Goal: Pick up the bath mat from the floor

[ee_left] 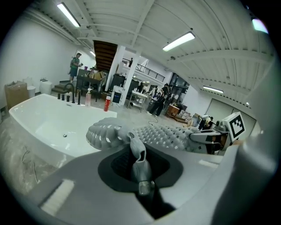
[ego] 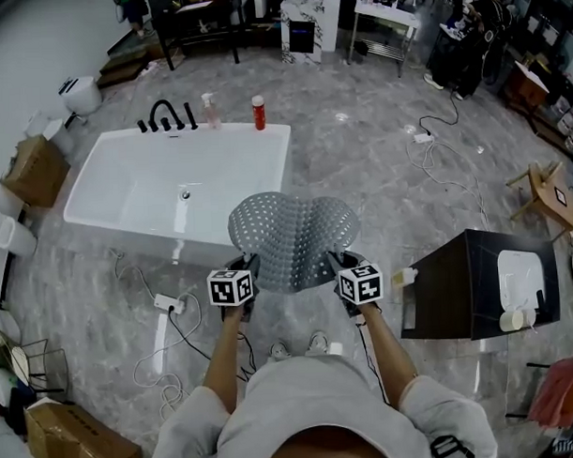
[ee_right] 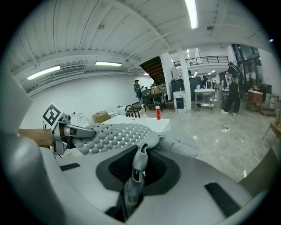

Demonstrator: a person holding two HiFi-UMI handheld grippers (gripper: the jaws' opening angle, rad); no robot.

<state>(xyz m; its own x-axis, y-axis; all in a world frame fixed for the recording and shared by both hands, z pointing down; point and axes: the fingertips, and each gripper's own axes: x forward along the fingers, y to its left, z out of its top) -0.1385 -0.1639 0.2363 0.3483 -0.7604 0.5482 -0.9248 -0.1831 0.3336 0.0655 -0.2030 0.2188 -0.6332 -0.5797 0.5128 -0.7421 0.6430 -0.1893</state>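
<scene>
The left gripper [ego: 247, 268] and right gripper [ego: 340, 266] have fingers clamped on near corners of the bath mat [ego: 292, 234]; raising both evenly should prevent slipping.

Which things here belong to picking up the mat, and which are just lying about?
Job: bath mat, left gripper, right gripper, both shut on it.
Lying about: bathtub, red bottle, black cabinet, cardboard box.

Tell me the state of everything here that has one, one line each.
bath mat: held clear of the floor, gripped at its near edge
left claw: shut on the bath mat
right claw: shut on the bath mat
bathtub: empty
red bottle: upright on the bathtub rim
</scene>
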